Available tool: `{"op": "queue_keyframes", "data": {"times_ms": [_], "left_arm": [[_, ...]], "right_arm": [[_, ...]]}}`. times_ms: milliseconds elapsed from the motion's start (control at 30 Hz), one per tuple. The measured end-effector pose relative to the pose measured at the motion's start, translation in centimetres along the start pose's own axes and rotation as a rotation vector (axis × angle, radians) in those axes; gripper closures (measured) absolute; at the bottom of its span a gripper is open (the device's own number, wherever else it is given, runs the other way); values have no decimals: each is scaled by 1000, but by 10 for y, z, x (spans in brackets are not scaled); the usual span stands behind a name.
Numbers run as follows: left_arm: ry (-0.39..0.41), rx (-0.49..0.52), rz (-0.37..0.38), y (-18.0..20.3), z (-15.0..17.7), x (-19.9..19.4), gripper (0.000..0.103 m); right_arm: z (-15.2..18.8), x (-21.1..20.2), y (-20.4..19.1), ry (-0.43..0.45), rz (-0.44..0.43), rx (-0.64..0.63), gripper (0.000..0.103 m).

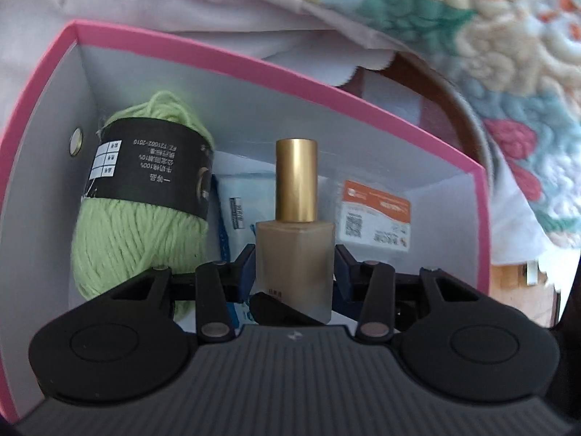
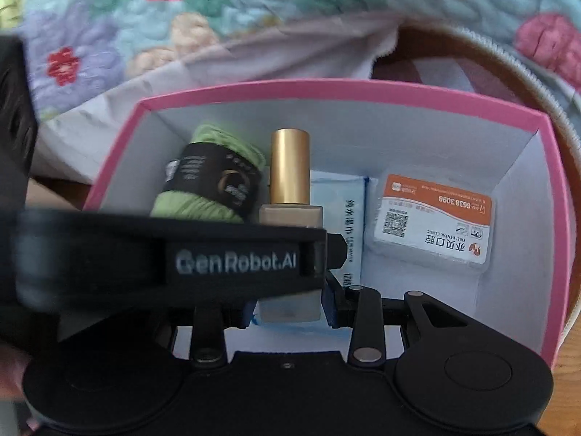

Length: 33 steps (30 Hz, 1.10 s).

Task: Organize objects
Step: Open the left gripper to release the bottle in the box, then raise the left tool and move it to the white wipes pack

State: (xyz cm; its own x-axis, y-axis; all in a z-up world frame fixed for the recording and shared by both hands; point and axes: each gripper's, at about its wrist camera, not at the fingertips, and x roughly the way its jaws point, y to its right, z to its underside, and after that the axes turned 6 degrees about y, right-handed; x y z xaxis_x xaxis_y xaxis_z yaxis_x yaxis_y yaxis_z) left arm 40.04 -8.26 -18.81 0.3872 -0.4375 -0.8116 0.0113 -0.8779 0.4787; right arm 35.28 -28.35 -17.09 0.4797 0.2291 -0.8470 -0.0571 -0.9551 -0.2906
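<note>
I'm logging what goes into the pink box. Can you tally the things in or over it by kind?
Yarn ball: 1
Bottle, held by both grippers over the box: 1
Wipes pack: 1
Floss case: 1
Total: 4
</note>
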Motion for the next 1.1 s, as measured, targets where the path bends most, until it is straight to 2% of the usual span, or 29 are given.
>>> {"op": "queue_keyframes", "data": {"times_ms": [133,167,200,367,467,600,667,800,867,1000,1100], "left_arm": [[-25,29,46,3,2,0,64],[-22,70,39,7,2,0,72],[-13,96,20,10,2,-1,73],[-29,50,12,7,-2,2,75],[-20,84,-48,12,2,-7,74],[7,145,-97,15,7,-37,65],[26,161,-99,17,12,-55,55],[40,187,-121,22,25,-94,43],[16,214,-157,28,32,-113,34],[21,260,-200,39,44,-151,26],[37,270,-180,42,50,-181,23]], "right_arm": [[-1,12,2,-38,77,-11,63],[-2,14,6,-36,82,16,63],[-3,15,10,-28,78,33,63],[0,13,5,-1,82,-57,61],[8,-2,1,31,102,-111,54],[19,-40,-7,87,84,-168,54],[23,-59,-11,115,75,-184,54],[30,-94,-23,151,62,-234,51],[34,-112,-30,168,64,-247,49],[44,-150,-42,185,63,-238,49],[51,-175,-53,193,66,-239,49]]}}
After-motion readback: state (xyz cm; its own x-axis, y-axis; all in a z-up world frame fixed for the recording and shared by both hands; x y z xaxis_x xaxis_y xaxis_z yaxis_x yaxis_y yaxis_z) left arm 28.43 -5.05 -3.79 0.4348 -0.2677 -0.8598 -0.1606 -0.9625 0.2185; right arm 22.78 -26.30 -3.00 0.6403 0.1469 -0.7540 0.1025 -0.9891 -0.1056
